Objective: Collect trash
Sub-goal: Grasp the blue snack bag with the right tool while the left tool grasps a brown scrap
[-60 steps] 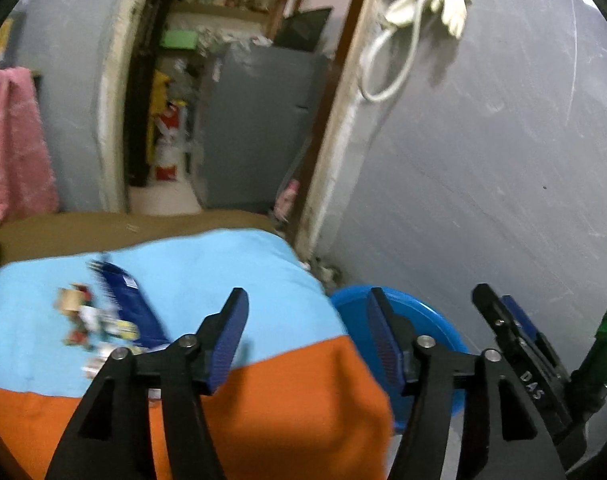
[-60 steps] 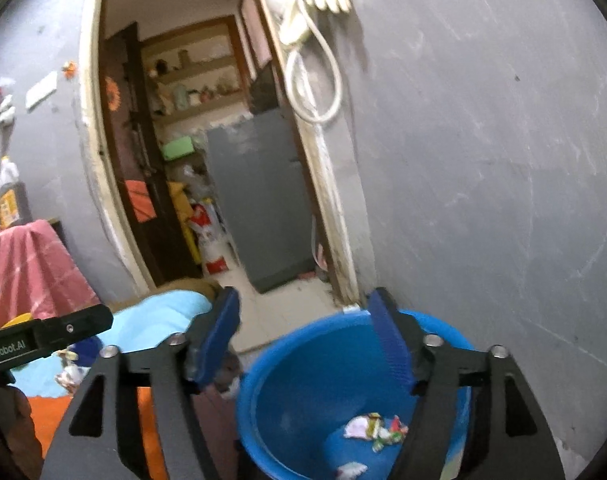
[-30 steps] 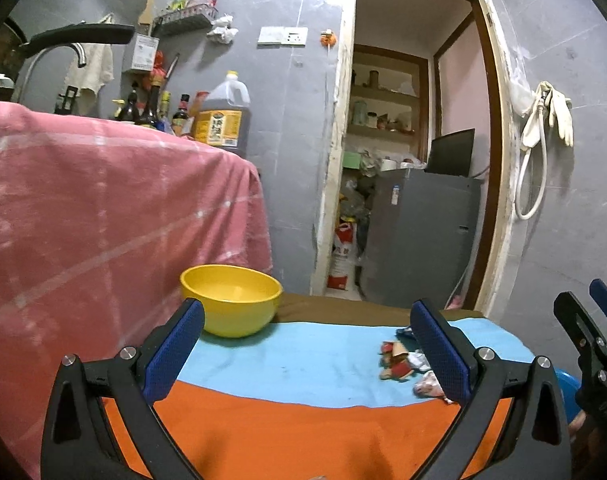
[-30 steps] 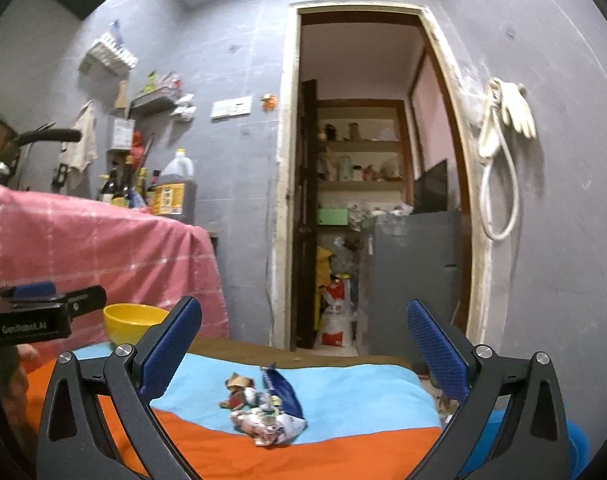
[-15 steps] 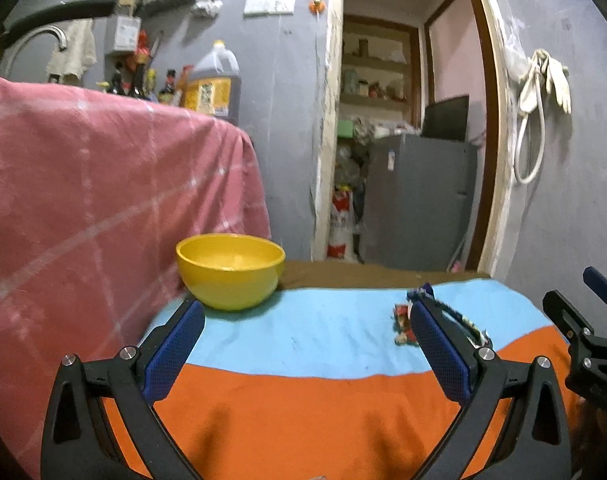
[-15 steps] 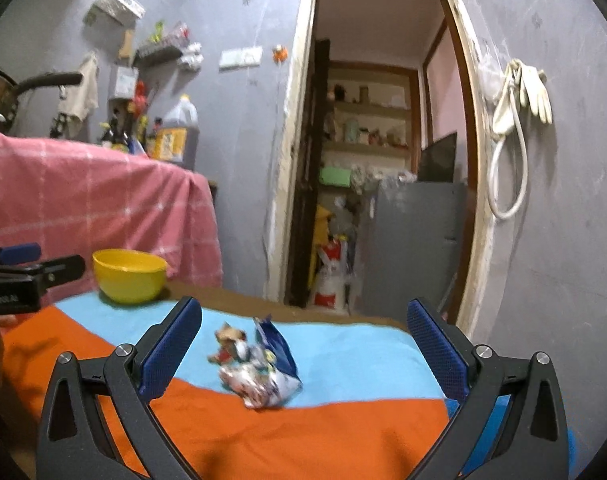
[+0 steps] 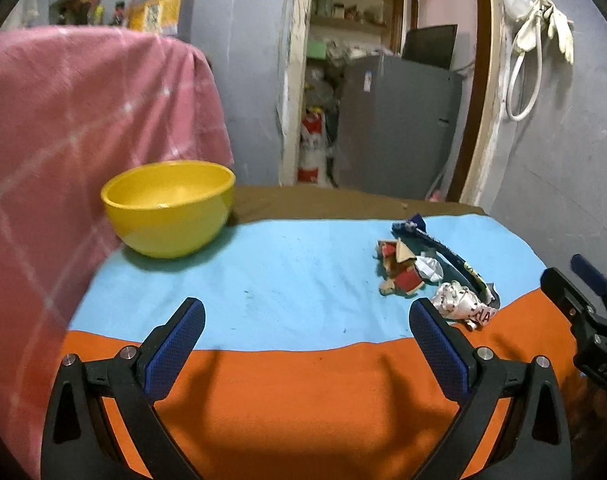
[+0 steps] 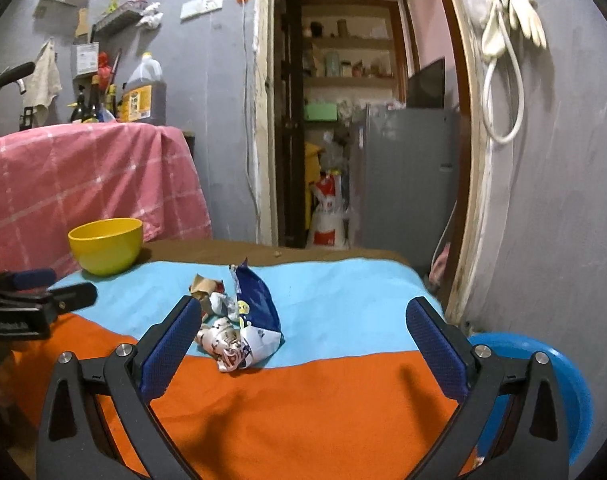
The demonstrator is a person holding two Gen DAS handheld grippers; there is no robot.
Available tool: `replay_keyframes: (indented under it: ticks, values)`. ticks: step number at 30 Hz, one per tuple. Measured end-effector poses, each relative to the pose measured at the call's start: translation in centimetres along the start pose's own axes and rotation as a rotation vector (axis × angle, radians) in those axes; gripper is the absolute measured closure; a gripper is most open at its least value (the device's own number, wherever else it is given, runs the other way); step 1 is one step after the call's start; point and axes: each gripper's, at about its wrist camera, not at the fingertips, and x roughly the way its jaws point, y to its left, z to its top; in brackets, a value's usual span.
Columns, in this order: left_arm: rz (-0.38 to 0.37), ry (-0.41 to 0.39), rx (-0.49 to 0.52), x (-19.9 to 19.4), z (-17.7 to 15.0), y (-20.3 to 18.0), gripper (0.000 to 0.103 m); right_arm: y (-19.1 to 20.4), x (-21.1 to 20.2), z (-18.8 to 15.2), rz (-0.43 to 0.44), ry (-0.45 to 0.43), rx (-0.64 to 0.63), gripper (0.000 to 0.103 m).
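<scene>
A small heap of trash lies on the blue and orange tablecloth (image 7: 287, 280): a dark blue snack bag (image 8: 255, 304), a crumpled white wrapper (image 8: 223, 342) and red-and-tan paper scraps (image 7: 399, 268). In the left wrist view the white wrapper (image 7: 461, 306) lies just beyond the right fingertip. My left gripper (image 7: 303, 322) is open over the cloth with nothing in it. My right gripper (image 8: 303, 320) is open too, above the heap, nothing held. Off the table's right edge stands a blue bin (image 8: 551, 384).
A yellow bowl (image 7: 169, 208) stands at the table's back left, beside a pink checked cloth (image 7: 79, 128) draped over a counter. Behind the table is a grey wall, an open doorway and a grey fridge (image 7: 395, 124). The right gripper's body (image 7: 583, 312) shows at that view's right edge.
Both grippers swung from the blue bin back over the table and opened wide. Over the last half second they tilted down and came nearer the trash heap.
</scene>
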Motion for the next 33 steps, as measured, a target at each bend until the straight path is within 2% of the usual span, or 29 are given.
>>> replay_keyframes:
  ticks: [2, 4, 6, 8, 10, 13, 18, 22, 26, 29, 33]
  values:
    - [-0.033, 0.027, -0.002, 0.9, 0.3, -0.1, 0.012, -0.3, 0.7, 0.0, 0.016, 0.026, 0.019, 0.01]
    - [-0.062, 0.053, -0.001, 1.6, 0.5, -0.3, 0.025, -0.4, 1.4, 0.1, 0.031, 0.054, 0.033, 0.017]
    - [-0.089, 0.076, 0.003, 2.5, 0.7, -0.7, 0.031, -0.5, 2.0, 0.2, 0.042, 0.076, 0.042, 0.019]
    - [-0.12, 0.099, 0.01, 3.4, 1.0, -1.1, 0.036, -0.6, 2.6, 0.3, 0.06, 0.096, 0.052, 0.028]
    - [-0.149, 0.121, 0.017, 4.2, 1.2, -1.5, 0.043, -0.7, 3.2, 0.4, 0.085, 0.12, 0.063, 0.029]
    - [-0.198, 0.158, 0.018, 5.4, 1.8, -1.9, 0.052, -0.8, 4.1, 0.4, 0.123, 0.157, 0.071, 0.038]
    - [-0.257, 0.185, -0.022, 7.0, 2.8, -1.8, 0.055, -0.7, 4.8, 0.3, 0.168, 0.196, 0.068, 0.054]
    - [-0.303, 0.193, -0.058, 7.7, 3.6, -1.4, 0.055, -0.7, 5.1, 0.2, 0.192, 0.223, 0.063, 0.055]
    - [-0.331, 0.22, -0.042, 8.1, 3.8, -1.8, 0.055, -0.1, 5.3, 0.1, 0.202, 0.244, 0.036, 0.055]
    - [-0.331, 0.25, -0.034, 8.6, 3.9, -2.1, 0.065, 0.2, 5.9, 0.0, 0.194, 0.282, 0.025, 0.056]
    - [-0.34, 0.274, -0.042, 9.0, 3.9, -2.2, 0.079, 0.0, 6.5, -0.2, 0.171, 0.322, 0.037, 0.066]
